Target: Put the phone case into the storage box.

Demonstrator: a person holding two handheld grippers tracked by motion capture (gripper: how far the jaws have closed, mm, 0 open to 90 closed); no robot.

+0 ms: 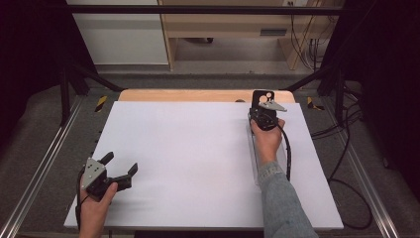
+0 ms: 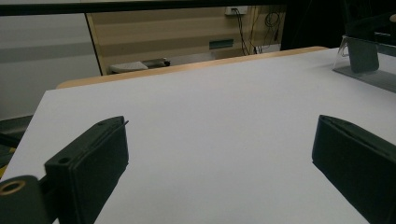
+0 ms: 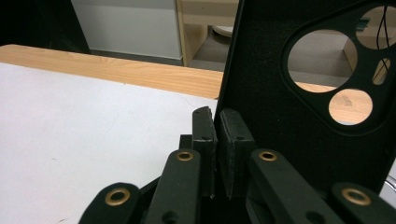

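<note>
A black phone case (image 1: 259, 97) with round camera cut-outs stands upright near the far right of the white board (image 1: 188, 148). My right gripper (image 1: 264, 115) is shut on its lower edge. In the right gripper view the two pads (image 3: 204, 128) pinch the case (image 3: 275, 102) from both sides, and the gripper (image 3: 216, 116) points at the wooden table edge. My left gripper (image 1: 121, 163) rests at the board's near left corner, open, with nothing between its jaws. The left gripper (image 2: 219, 135) faces across bare white board.
A clear plastic stand (image 2: 369, 74) holding a dark panel sits on the board's right side, under the right forearm (image 1: 255, 158). A wooden strip (image 1: 198, 95) borders the far edge. Metal rails (image 1: 44, 163) and cables (image 1: 346, 158) flank the table.
</note>
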